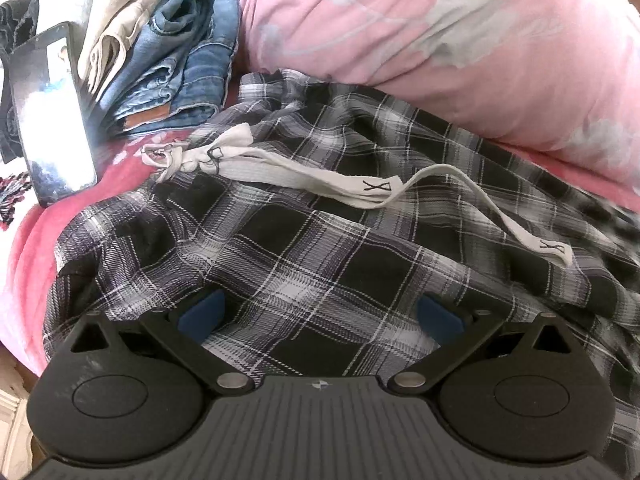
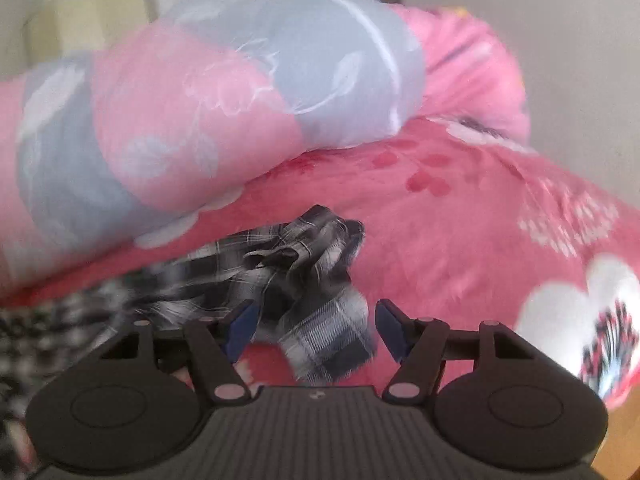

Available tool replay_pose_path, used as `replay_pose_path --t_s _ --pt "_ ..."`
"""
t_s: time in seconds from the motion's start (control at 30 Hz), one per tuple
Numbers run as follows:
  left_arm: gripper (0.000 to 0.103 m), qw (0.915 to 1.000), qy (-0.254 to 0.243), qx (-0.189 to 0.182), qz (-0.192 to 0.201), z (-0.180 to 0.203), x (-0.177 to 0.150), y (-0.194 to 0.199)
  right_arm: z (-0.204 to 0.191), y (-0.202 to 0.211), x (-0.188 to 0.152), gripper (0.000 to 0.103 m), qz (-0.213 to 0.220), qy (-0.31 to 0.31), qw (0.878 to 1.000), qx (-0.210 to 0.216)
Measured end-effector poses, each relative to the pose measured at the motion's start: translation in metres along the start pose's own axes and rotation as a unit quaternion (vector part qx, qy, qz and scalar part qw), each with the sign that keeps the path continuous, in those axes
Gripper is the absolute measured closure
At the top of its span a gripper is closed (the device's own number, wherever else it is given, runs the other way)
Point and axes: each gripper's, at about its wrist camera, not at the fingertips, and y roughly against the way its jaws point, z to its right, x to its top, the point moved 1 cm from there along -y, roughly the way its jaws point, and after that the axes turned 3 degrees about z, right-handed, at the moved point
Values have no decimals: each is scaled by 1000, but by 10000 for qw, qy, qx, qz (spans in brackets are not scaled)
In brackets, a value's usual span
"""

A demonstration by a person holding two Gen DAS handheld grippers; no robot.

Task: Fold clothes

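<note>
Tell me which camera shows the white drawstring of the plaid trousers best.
The left wrist view. There the drawstring lies sharp and whole across the plaid trousers, knotted at one end, its loose ends marked with stitched crosses. The right wrist view is blurred and shows only a bunched end of the trousers; no drawstring is visible there.

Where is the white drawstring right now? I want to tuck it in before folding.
In the left wrist view the white drawstring lies loose across the plaid pants, just right of the folded jeans and below the pink pillow.

One plaid garment (image 1: pixel 320 248), one phone (image 1: pixel 52 120)
</note>
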Motion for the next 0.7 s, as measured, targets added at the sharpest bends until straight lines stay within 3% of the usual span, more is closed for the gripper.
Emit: replay_pose_path --t_s 0.1,0.13,0.17,0.27,0.33,0.4,0.47,0.57,0.63,0.7 --pt "0 10000 49 74 15 3 -1 -2 -8 -25 -8 72 -268 596 9978 -148" --pt "0 10000 42 85 8 4 -1 -2 -5 -29 -10 92 -311 628 9974 -167" --pt "0 10000 31 77 -8 4 0 -2 3 -30 -8 96 -269 492 9983 -142" --pt "0 10000 11 46 -49 2 1 -2 54 -27 13 96 67 -708 9975 -50" --pt "0 10000 18 20 -62 1 2 -2 89 -25 28 96 300 -1545 9875 11" --pt "0 10000 5 36 -51 2 2 -2 132 -34 30 95 258 -2600 9652 59" --pt "0 10000 -4 45 -45 1 2 -1 172 -44 21 93 66 -3627 9318 82" --pt "0 10000 -20 38 -50 1 3 -1 203 -36 6 88 120 -4336 9008 -200" --pt "0 10000 -35 27 -65 0 3 -1 211 -19 3 80 382 -4377 8973 -420" --pt "0 10000 -56 19 -76 0 3 -2 199 -5 11 80 499 -3821 9207 -617"
